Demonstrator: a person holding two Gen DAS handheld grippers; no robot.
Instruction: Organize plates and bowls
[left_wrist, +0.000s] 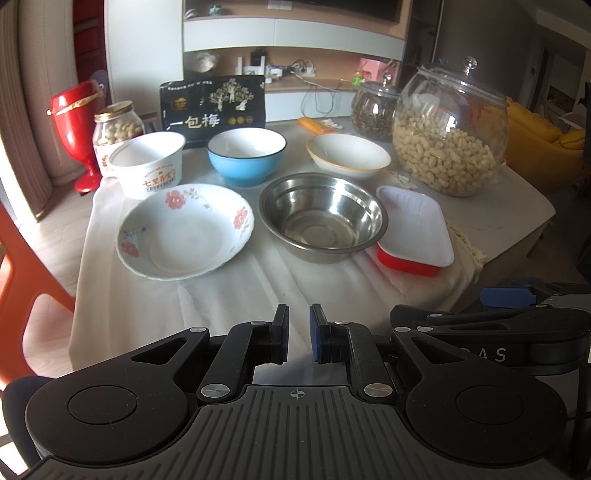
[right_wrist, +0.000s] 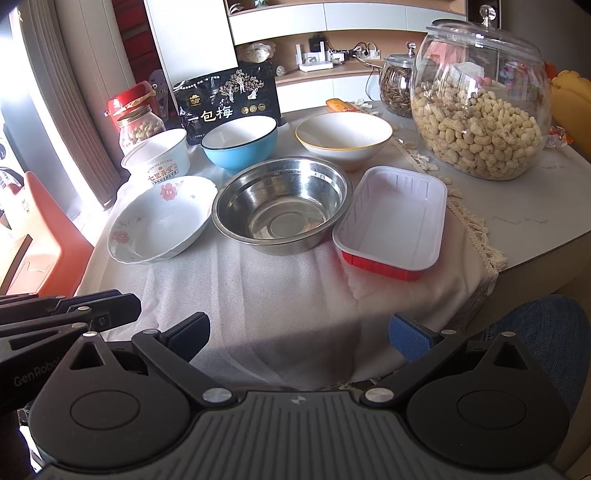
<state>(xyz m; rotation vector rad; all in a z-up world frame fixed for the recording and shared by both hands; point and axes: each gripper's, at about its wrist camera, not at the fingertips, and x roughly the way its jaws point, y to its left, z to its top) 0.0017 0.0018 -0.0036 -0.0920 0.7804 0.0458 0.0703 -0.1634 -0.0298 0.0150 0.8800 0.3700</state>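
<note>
On the cloth-covered bench (right_wrist: 295, 302) the dishes stand in two rows, every one of them empty. At the far left a small glass jar (left_wrist: 117, 130) holds peanuts. Beside it, in the back row, stands a white paper tub (left_wrist: 149, 164) with red print, then a blue bowl (left_wrist: 246, 157), white inside, then a white bowl with a yellow rim (left_wrist: 348, 155). Behind the blue bowl a black snack bag (left_wrist: 213, 107) stands upright.

In the front row a flowered plate (left_wrist: 184, 230) lies at the left, just in front of the tub. The steel bowl (left_wrist: 323, 216) sits in the middle, close beside the plate and touching or nearly touching the red tray with a white lining (right_wrist: 391, 221) on its right.

Farther right, off the cloth, a big round glass jar (right_wrist: 476, 107) with a lid is about two-thirds full of peanuts in their shells. Behind it a smaller lidded jar (right_wrist: 397, 88) holds dark seeds.

The left claw (left_wrist: 299, 332) hangs near the front edge of the bench, its pads almost together with a narrow gap, gripping nothing. The right claw (right_wrist: 299, 332) hangs beside it, spread wide, also gripping nothing.
</note>
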